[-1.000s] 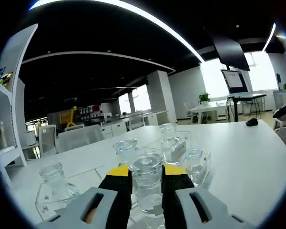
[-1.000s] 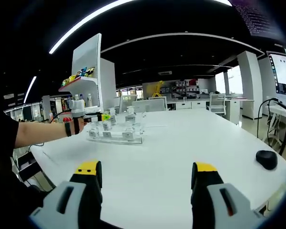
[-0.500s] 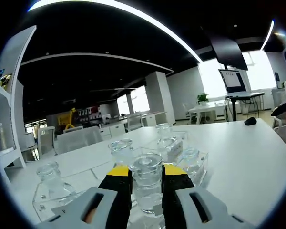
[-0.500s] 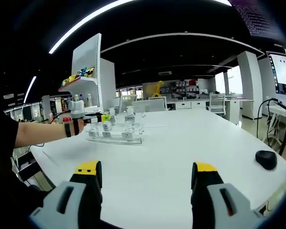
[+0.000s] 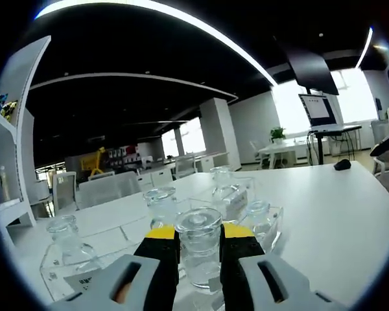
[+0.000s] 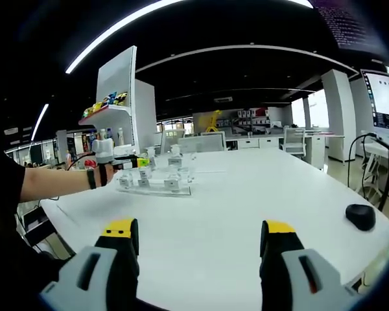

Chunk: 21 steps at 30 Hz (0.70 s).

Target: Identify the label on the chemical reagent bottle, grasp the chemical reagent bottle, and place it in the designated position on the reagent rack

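In the left gripper view my left gripper (image 5: 198, 243) is shut on a clear glass reagent bottle (image 5: 198, 249) with a round stopper, held upright between the yellow-tipped jaws. Just beyond it stands the clear acrylic reagent rack (image 5: 270, 223) with labelled slots, holding several similar bottles: one at the left (image 5: 66, 243), one behind (image 5: 161, 204), one further back (image 5: 222, 181) and a short one at the right (image 5: 258, 217). In the right gripper view my right gripper (image 6: 201, 249) is open above the white table (image 6: 246, 207), far from the rack (image 6: 155, 184), where the left gripper (image 6: 126, 162) is held by a person's arm (image 6: 52, 181).
A black computer mouse (image 6: 361, 216) lies at the table's right edge. A white shelf unit (image 6: 120, 97) with small items stands behind the rack. Desks, chairs and a monitor on a stand (image 5: 319, 110) fill the room beyond the table.
The left gripper with its bottle has drawn slightly back and to the right, so the rack's bottles sit further left and lower. The right gripper has stayed still.
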{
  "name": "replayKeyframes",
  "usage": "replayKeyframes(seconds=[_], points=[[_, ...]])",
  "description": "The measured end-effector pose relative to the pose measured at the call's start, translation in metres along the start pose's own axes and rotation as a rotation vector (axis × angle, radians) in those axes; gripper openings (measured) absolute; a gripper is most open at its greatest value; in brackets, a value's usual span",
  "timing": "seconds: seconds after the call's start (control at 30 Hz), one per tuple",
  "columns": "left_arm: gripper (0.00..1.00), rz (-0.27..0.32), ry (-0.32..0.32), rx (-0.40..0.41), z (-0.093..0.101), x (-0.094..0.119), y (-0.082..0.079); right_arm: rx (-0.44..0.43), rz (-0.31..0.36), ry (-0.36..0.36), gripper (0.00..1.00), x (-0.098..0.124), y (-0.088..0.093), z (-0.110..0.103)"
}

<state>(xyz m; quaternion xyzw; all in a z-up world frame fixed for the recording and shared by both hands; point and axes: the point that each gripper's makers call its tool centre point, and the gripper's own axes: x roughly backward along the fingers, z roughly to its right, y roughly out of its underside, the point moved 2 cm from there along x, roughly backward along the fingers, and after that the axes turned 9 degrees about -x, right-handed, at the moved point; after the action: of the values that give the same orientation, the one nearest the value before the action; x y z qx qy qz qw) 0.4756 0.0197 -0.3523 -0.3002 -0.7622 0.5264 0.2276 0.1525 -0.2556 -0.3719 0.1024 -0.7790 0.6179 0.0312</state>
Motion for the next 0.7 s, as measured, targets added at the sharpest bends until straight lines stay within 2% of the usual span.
replayKeyframes(seconds=[0.7], points=[[0.23,-0.027,-0.006,0.014,0.001,0.001,0.015,-0.005,-0.003,-0.002,0.73,-0.001,0.003,-0.001]])
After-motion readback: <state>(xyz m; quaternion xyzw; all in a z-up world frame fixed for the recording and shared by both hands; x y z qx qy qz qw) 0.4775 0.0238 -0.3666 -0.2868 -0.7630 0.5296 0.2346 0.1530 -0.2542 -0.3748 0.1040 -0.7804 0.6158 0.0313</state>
